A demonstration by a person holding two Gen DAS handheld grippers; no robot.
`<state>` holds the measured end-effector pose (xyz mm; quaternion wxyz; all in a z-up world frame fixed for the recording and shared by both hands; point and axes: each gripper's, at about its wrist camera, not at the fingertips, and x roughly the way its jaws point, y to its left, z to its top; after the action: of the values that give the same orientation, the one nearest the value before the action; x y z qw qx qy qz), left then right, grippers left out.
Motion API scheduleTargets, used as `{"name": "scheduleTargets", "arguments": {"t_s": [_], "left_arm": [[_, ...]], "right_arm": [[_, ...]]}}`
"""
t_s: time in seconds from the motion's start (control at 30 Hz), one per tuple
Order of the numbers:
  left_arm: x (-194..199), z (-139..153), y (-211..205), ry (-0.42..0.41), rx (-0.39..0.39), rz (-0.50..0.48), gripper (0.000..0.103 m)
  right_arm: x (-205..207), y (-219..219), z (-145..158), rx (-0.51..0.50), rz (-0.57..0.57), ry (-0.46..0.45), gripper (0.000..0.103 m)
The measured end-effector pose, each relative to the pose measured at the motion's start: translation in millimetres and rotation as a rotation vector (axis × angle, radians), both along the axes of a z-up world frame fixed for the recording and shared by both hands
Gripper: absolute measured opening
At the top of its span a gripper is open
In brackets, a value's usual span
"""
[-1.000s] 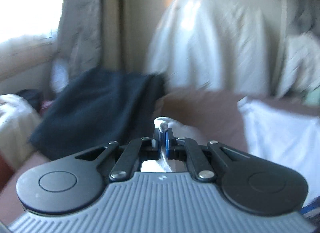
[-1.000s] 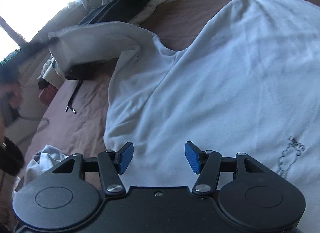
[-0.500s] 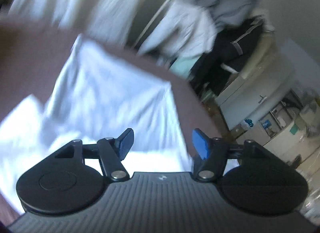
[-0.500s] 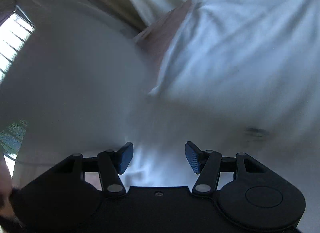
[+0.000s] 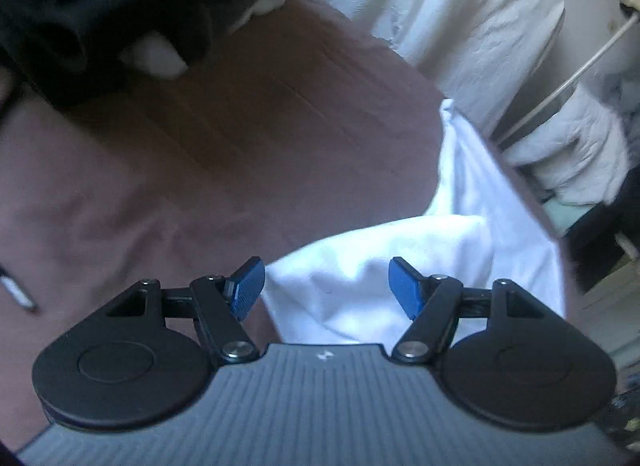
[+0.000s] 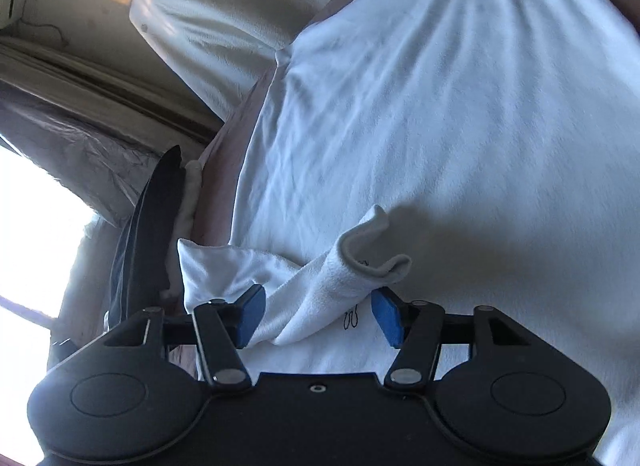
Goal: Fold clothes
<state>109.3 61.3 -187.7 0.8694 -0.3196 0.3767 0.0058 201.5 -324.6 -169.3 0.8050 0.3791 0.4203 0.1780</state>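
A white shirt [image 6: 420, 113] lies spread on the brown bed cover [image 5: 224, 153]. One sleeve [image 6: 320, 278] is folded in over the body, its grey cuff curled up. My right gripper [image 6: 318, 312] stands open just above that sleeve, blue pads either side of it and nothing clamped. In the left wrist view my left gripper [image 5: 326, 286] is open over a folded edge of the white shirt [image 5: 384, 266], close above the cloth and holding nothing.
A dark garment [image 5: 100, 5] is heaped at the upper left of the bed and shows as a dark strip [image 6: 148, 234] beside the shirt. White draped cloth [image 5: 460, 5] hangs behind the bed. A bright window [image 6: 28, 225] is at the left.
My left gripper let go of the white sleeve it was shut on and now stands open over the shirt. The sleeve now lies folded across the shirt's body. Both views have swung.
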Motion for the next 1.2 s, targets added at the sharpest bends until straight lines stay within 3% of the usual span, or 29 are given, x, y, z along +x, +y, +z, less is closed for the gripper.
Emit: {"name": "scheduleTargets", "arguments": {"t_s": [0.1, 0.13, 0.17, 0.2, 0.27, 0.33, 0.4, 0.47, 0.53, 0.57, 0.6, 0.67, 0.77, 0.83, 0.93, 1.0, 1.03, 1.07, 1.13, 1.2], "left_arm": [[1.1, -6.5, -12.3, 0.004, 0.057, -0.052, 0.069], [-0.2, -6.8, -19.9, -0.002, 0.090, -0.062, 0.069], [-2.0, -4.8, -24.1, -0.011, 0.112, -0.069, 0.068], [-4.1, -1.3, -26.1, -0.022, 0.127, -0.074, 0.067], [-7.6, 6.7, -28.8, -0.039, 0.146, -0.087, 0.067], [-10.4, 23.0, -24.5, -0.030, 0.134, -0.109, 0.069], [-11.7, 38.2, -19.4, -0.046, 0.169, -0.136, 0.069], [-11.1, 37.4, -22.1, -0.043, 0.169, -0.167, 0.069], [-8.1, 32.3, -27.2, -0.028, 0.156, -0.200, 0.069], [-6.7, 29.8, -29.7, -0.021, 0.150, -0.217, 0.069], [-5.2, 27.2, -32.2, -0.014, 0.144, -0.233, 0.069], [-2.2, 22.1, -37.3, 0.001, 0.131, -0.267, 0.069], [2.5, 12.6, -45.5, 0.046, 0.184, -0.252, 0.072], [4.3, 5.2, -42.7, 0.069, 0.194, -0.206, 0.074], [3.3, 2.8, -36.9, 0.021, 0.149, -0.164, 0.079], [4.3, 0.6, -37.3, -0.010, 0.124, -0.175, 0.068], [5.6, -2.0, -41.5, -0.010, 0.129, -0.214, 0.025], [7.0, -4.6, -45.6, -0.011, 0.134, -0.253, 0.003], [1.7, -0.1, -59.8, -0.019, 0.231, -0.238, 0.003], [-6.2, 17.8, -70.5, -0.045, 0.361, -0.179, 0.004]], "right_arm": [[5.0, 6.4, -7.1, -0.032, 0.013, -0.021, 0.064], [8.4, 6.6, -7.6, -0.054, 0.018, -0.039, 0.051], [13.3, 9.7, -5.2, -0.093, 0.021, -0.055, 0.017], [19.0, 14.5, -1.4, -0.140, 0.023, -0.071, 0.010], [16.2, 21.4, 27.4, -0.210, 0.033, -0.186, 0.009], [0.1, 28.9, 65.8, -0.292, 0.081, -0.357, 0.009], [-12.3, 32.2, 86.9, -0.434, 0.098, -0.413, 0.009], [-10.8, 29.5, 80.2, -0.624, 0.086, -0.352, 0.011], [-1.3, 25.7, 55.3, -0.867, 0.044, -0.227, 0.038], [4.4, 22.1, 40.2, -0.971, 0.008, -0.128, 0.046], [8.3, 18.2, 30.6, -1.022, -0.031, -0.038, 0.046], [8.8, 6.6, 30.0, -0.945, -0.123, 0.043, 0.047], [15.0, -6.8, 43.1, -0.697, -0.209, 0.111, 0.052], [20.5, -4.1, 52.4, -0.536, -0.204, 0.119, 0.053], [32.3, 12.5, 56.2, -0.343, -0.151, 0.132, 0.065], [44.4, 24.5, 47.6, -0.261, -0.115, 0.176, 0.068], [51.8, 29.3, 41.0, -0.263, -0.118, 0.201, 0.070], [59.9, 33.5, 33.2, -0.287, -0.132, 0.227, 0.075], [78.2, 43.9, 17.6, -0.356, -0.146, 0.272, 0.081], [89.5, 67.3, 9.2, -0.487, -0.060, 0.250, 0.089]]}}
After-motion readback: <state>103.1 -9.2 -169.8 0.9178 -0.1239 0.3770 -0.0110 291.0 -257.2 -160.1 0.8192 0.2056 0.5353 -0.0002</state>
